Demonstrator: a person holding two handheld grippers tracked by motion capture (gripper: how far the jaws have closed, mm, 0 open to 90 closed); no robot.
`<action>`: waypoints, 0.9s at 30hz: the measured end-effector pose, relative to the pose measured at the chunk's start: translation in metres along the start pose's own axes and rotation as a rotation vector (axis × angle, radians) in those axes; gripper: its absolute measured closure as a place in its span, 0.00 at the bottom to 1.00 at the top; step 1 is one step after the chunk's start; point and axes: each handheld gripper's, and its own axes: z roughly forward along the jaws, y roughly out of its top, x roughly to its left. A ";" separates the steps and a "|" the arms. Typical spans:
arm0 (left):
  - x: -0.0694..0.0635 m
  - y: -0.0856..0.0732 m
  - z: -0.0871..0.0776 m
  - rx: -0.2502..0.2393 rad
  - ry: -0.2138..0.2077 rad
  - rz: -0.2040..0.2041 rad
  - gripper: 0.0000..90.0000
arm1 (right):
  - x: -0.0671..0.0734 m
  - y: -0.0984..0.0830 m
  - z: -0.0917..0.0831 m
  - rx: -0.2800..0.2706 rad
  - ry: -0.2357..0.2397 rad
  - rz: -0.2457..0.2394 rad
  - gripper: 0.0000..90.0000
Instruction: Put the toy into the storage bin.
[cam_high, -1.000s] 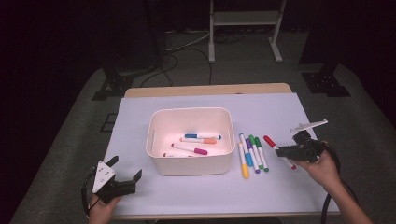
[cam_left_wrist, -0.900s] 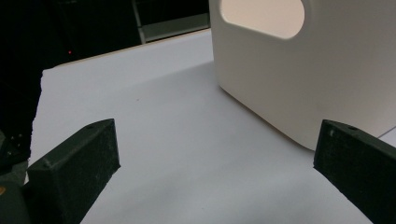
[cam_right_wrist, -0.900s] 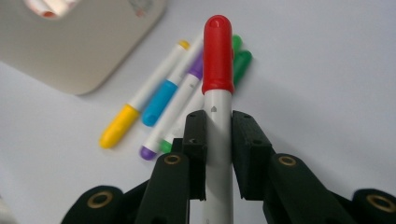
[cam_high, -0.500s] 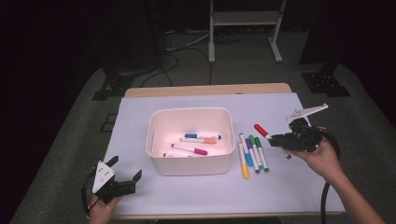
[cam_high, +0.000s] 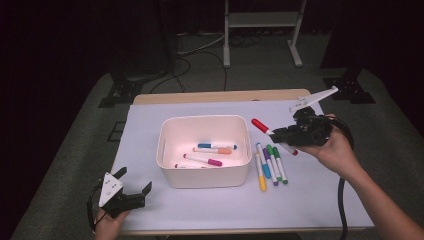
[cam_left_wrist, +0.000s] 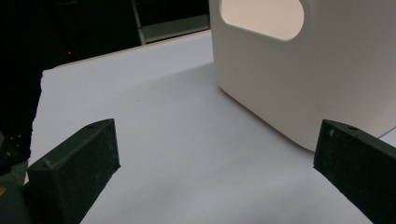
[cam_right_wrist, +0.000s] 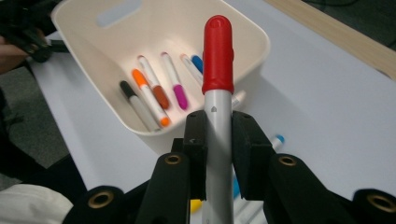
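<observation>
One red pen (cam_right_wrist: 217, 70) pinched in our right claw (cam_high: 285, 134), up in the air just right of the white bin (cam_high: 204, 150) | we carry it over the bin, then drop it low | left claw (cam_high: 131, 192) wide, holding nothing, near the bin's front left corner

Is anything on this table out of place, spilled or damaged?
Nothing stands out. Four markers lie neatly in a row beside the white bin, others lie inside it, and the right gripper holds a red-capped marker firmly between its jaws.
</observation>
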 end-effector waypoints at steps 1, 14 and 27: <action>0.000 0.000 0.000 0.001 -0.001 0.000 0.00 | 0.004 0.006 0.000 -0.003 0.010 -0.014 0.84; 0.000 0.000 0.000 0.000 -0.006 0.006 0.00 | 0.049 0.060 0.028 0.025 0.154 -0.134 0.84; 0.000 0.000 0.000 0.006 -0.007 0.015 0.00 | 0.074 0.081 0.067 0.065 0.240 -0.210 0.84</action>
